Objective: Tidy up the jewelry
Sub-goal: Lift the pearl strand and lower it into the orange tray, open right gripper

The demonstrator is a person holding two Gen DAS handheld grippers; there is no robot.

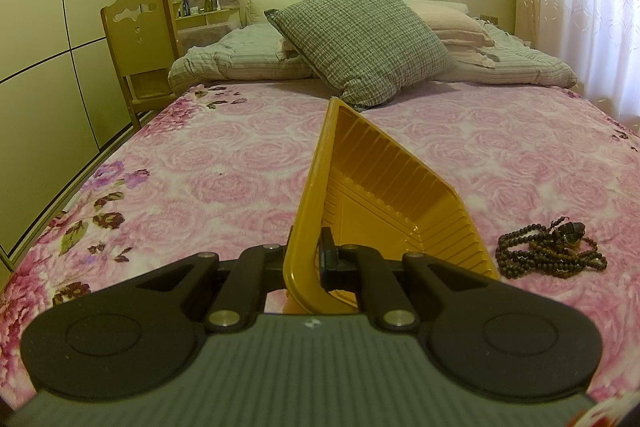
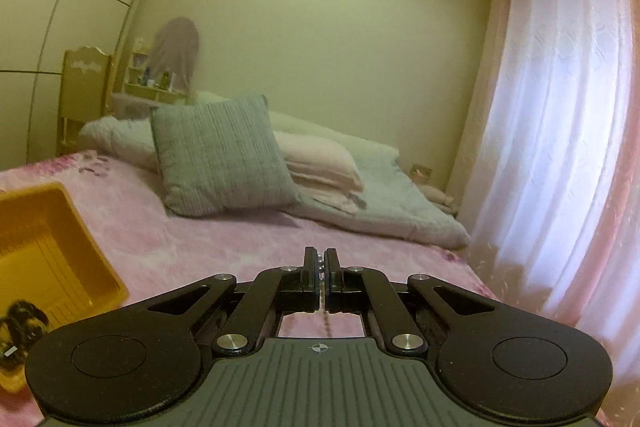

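The left gripper (image 1: 308, 259) is clamped on the near rim of a ribbed yellow plastic tray (image 1: 372, 187), one finger outside the wall and the other inside it. The tray is held tilted, its left rim raised high and its open side turned to the right, so that the ribbed floor and far wall are seen. Just to the right of the tray, on the pink rose-patterned bedspread (image 1: 200, 163), a heap of dark brown wooden bead strands (image 1: 552, 251) is piled, with a darker pendant-like piece on its far side; the heap is near the tray but apart from it.

The right gripper (image 2: 321, 267) is closed on a thin silver ball chain (image 2: 321, 281), which is pinched between the fingers and is seen hanging down below them. In the right wrist view the tray (image 2: 48, 247) is seen at the left edge, and some dark beaded jewellery (image 2: 24, 319) is seen low at its near end; whether it lies inside the tray cannot be told through the blur.

Farther along the bed, a grey-green checked cushion (image 1: 360, 39) is propped against folded quilts and pink pillows (image 1: 460, 23). A wooden chair (image 1: 140, 39) is placed at the far left, and white-pink curtains (image 2: 560, 107) are hung at the right.
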